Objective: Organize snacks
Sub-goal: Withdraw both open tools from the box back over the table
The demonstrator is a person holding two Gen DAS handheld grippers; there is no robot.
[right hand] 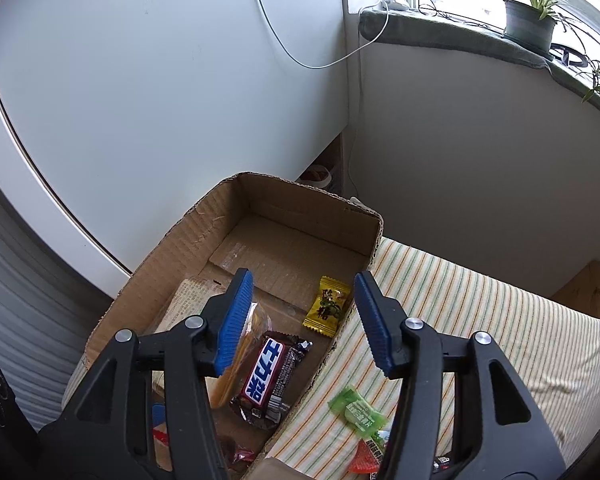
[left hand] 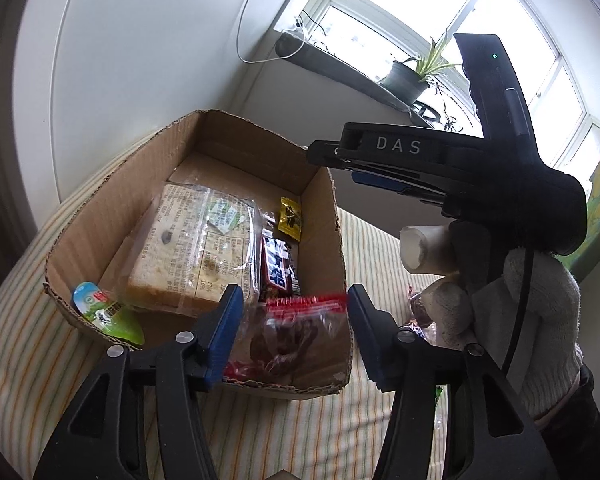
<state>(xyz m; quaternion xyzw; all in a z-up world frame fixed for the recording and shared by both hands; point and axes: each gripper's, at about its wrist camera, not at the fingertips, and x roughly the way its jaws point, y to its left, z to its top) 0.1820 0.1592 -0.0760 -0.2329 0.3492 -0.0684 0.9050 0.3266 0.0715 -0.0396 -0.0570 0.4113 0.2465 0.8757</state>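
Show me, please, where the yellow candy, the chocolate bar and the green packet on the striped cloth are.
yellow candy (right hand: 327, 306): right wrist view, middle of its wrapper.
chocolate bar (right hand: 265, 376): right wrist view, on the white band with blue lettering.
green packet (right hand: 356, 416): right wrist view, centre of the wrapper.

"DAS" in white letters stands on the black gripper body (left hand: 400, 148) above the cardboard box (left hand: 320, 356); other wrapper print illegible.

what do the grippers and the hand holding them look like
Both grippers, left gripper and right gripper, have black plastic arms with silver pivot screws and ribbed blue pads. The right gripper's body reads "DAS" in white, with a small green light and a black cable. The hand wears a white knit glove.
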